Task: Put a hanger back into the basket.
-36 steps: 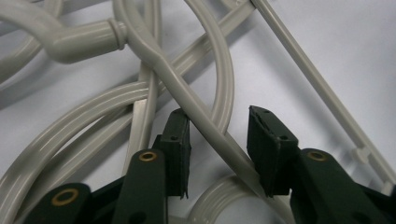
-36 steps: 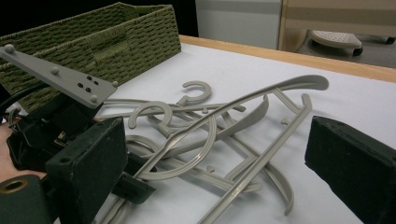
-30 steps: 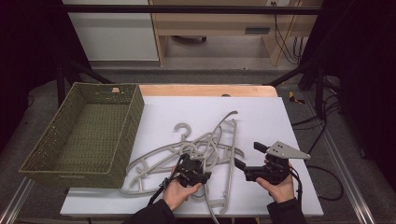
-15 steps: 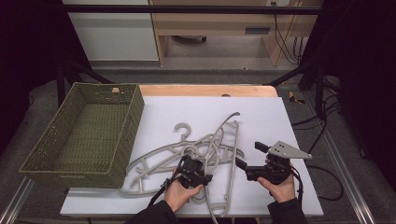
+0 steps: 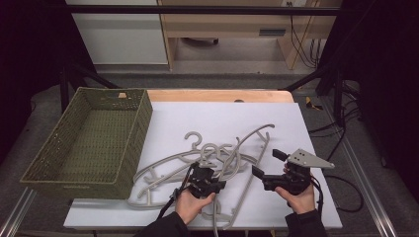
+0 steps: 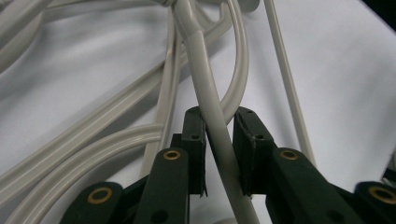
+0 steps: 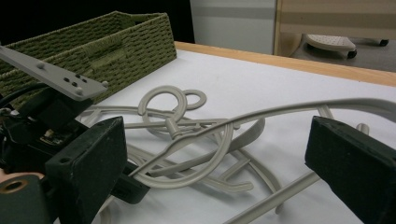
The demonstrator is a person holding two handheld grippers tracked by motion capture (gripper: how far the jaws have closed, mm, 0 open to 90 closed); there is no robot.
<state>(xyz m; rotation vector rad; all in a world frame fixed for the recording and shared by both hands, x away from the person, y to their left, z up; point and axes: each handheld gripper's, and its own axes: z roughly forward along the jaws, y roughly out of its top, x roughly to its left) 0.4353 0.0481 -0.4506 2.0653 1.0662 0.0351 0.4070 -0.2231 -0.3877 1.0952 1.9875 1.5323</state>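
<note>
We work on a white table (image 5: 222, 116) with a wooden far edge, the dark room and pale cabinets across the top of the frame. Our left gripper (image 5: 206, 178) clenches a hanger (image 6: 212, 121) at lower centre, in the grey tangle. Our right gripper (image 5: 267, 165) gapes released at lower right. A green basket (image 5: 84, 143) sits left.

Left tongs (image 5: 213, 183) nearly closed, right tongs (image 5: 266, 164) wide apart.

Empty green wicker basket (image 5: 89, 143) at the white table's (image 5: 222, 116) left edge.
</note>
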